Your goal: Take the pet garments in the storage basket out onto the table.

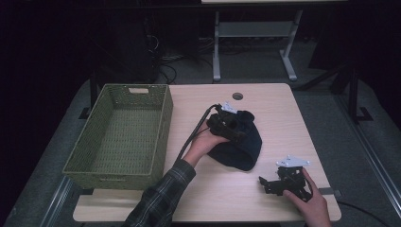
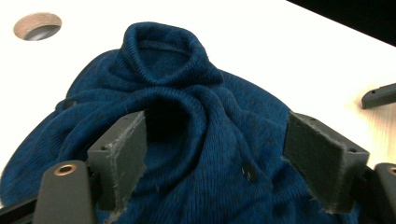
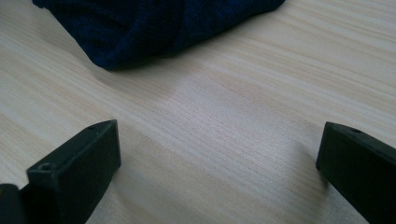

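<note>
A dark blue knitted garment (image 1: 239, 144) lies bunched near the middle of the light wooden table (image 1: 269, 109). My left gripper (image 1: 230, 126) hovers right over it, jaws wide open. In the left gripper view the garment (image 2: 187, 116) and its rolled folds lie between and beyond the two pads (image 2: 123, 154), which grip nothing. My right gripper (image 1: 272, 183) rests low at the table's front right, open. In the right gripper view its jaws stand apart over bare wood, with the garment's edge (image 3: 159, 28) farther ahead.
A green woven basket (image 1: 163, 120) stands at the table's left side, with nothing seen inside. A round cable hole (image 1: 237, 96) sits near the far edge. Beyond the table stand a desk frame (image 1: 216, 52) and floor cables.
</note>
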`<state>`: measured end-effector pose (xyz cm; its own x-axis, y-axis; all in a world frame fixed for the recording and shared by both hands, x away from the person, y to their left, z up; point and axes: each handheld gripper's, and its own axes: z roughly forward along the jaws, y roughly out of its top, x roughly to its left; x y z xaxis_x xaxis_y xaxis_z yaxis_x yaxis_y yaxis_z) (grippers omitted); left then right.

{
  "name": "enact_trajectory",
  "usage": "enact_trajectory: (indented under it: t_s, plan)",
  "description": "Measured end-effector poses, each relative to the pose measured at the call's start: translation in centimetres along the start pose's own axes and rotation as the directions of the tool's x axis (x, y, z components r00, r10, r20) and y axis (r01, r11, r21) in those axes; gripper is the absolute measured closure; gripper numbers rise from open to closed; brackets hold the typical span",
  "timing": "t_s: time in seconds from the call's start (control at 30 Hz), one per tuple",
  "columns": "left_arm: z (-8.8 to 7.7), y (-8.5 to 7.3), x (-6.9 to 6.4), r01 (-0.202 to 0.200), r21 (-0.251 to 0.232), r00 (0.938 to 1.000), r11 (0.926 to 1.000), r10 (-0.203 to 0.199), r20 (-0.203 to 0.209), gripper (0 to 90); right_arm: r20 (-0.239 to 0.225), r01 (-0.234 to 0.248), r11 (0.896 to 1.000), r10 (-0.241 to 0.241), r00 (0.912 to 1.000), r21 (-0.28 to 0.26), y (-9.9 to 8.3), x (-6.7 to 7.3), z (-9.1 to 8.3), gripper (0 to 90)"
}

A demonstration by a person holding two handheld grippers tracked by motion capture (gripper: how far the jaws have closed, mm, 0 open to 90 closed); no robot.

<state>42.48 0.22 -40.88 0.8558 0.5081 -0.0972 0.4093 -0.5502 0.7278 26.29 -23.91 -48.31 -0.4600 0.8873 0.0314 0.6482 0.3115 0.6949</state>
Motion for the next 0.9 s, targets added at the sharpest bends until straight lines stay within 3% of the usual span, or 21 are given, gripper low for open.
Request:
enact_trajectory:
  t_s: [0.33, 0.9]
  plan:
    - [-3.4, -1.6, -0.8, -0.012, -0.028, 0.9994, 0.9996, 0.011, -0.034, 19.1, 0.000, 0.003, 1.000, -0.003, 1.0000, 0.000, 0.0, 0.0, 0.0, 0.0]
    - [-6.6, -7.5, -2.9, -0.005, -0.002, 0.9951, 1.0000, 0.005, -0.099, 13.1, 0.000, 0.005, 1.000, -0.005, 1.0000, -0.001, 0.0, 0.0, 0.0, 0.0]
